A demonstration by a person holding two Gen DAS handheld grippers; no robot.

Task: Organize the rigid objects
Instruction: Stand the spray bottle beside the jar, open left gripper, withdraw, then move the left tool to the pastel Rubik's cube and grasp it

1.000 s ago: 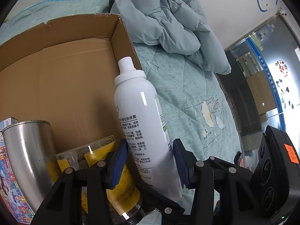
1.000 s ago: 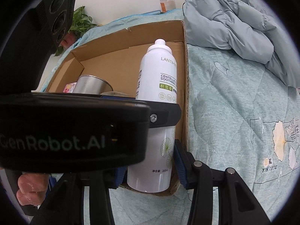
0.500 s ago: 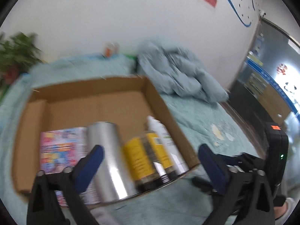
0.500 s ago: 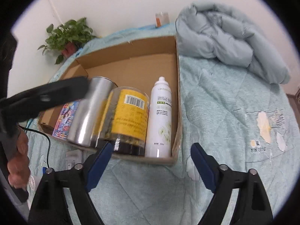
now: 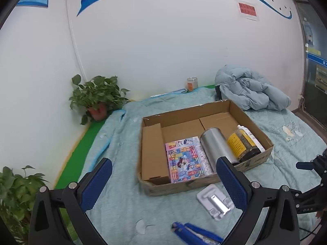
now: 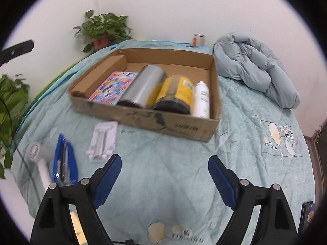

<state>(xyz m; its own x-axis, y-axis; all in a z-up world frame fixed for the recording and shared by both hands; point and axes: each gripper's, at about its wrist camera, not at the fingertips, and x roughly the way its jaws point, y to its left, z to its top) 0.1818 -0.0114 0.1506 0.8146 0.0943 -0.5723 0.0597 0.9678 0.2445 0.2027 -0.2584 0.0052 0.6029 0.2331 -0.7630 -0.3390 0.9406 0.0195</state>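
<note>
An open cardboard box (image 5: 204,185) (image 6: 184,126) lies on the green quilt. Inside it, from left to right, are a colourful flat book (image 5: 187,159) (image 6: 114,87), a steel tumbler (image 5: 216,145) (image 6: 143,87), a yellow-labelled jar (image 5: 241,145) (image 6: 177,94) and a white spray bottle (image 6: 202,100) in the right corner. In front of the box lie a white folding stand (image 5: 216,202) (image 6: 103,140), a blue stapler-like tool (image 5: 196,234) (image 6: 64,159) and a white hand fan (image 6: 39,157). My left gripper (image 5: 163,160) and right gripper (image 6: 164,158) hang open and empty, back from the box.
A crumpled pale-blue jacket (image 5: 251,91) (image 6: 255,67) lies behind the box on the right. Potted plants (image 5: 98,96) (image 6: 104,28) stand at the far left corner, another plant (image 6: 12,102) at the left edge. A small can (image 5: 192,83) stands by the wall.
Both grippers were closed around the white spray bottle in the box. They have opened wide, let it go and pulled back and upward; the bottle stays in the box's right corner.
</note>
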